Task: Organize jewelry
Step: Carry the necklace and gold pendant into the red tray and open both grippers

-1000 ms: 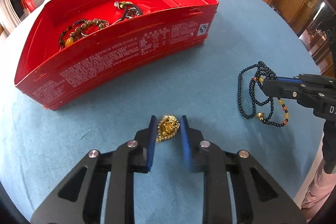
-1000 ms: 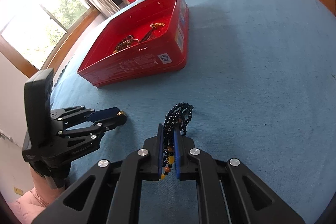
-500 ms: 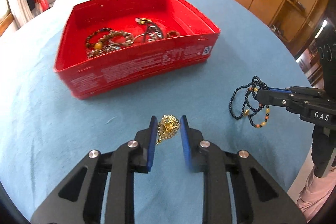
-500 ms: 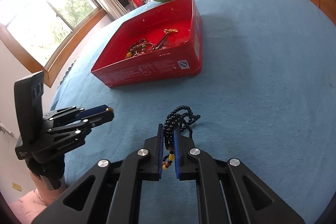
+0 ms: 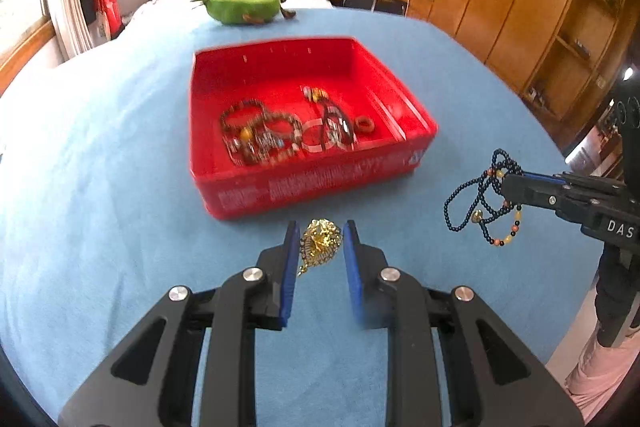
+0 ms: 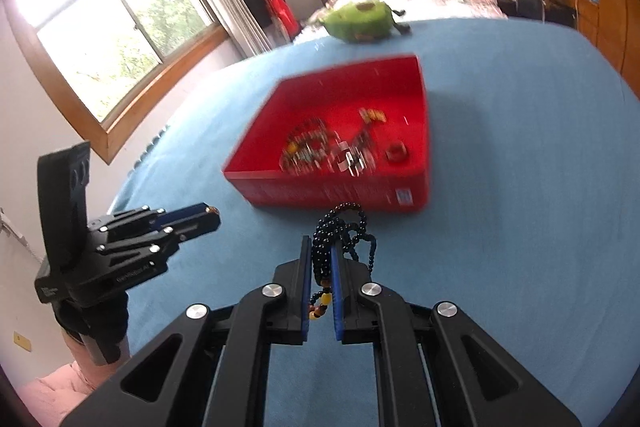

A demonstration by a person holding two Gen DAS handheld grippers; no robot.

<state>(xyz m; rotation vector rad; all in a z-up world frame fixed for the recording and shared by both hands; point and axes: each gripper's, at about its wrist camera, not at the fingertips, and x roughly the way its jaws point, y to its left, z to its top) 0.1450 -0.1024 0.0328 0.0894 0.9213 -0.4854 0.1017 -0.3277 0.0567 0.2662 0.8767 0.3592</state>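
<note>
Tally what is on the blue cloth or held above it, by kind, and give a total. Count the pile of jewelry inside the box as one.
Red box: 1
Jewelry pile in the box: 1
Gold piece in the left claw: 1
Dark bead necklace in the right claw: 1
Green plush toy: 1
Total: 5

I see bright window [image 6: 120, 27] daylight, motion blur smearing the red box [image 5: 308, 183] beyond my fingertips, and fisheye-bent edges.

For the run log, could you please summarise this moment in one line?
left tool: holds gold piece | right tool: holds black beads | red box: ahead
</note>
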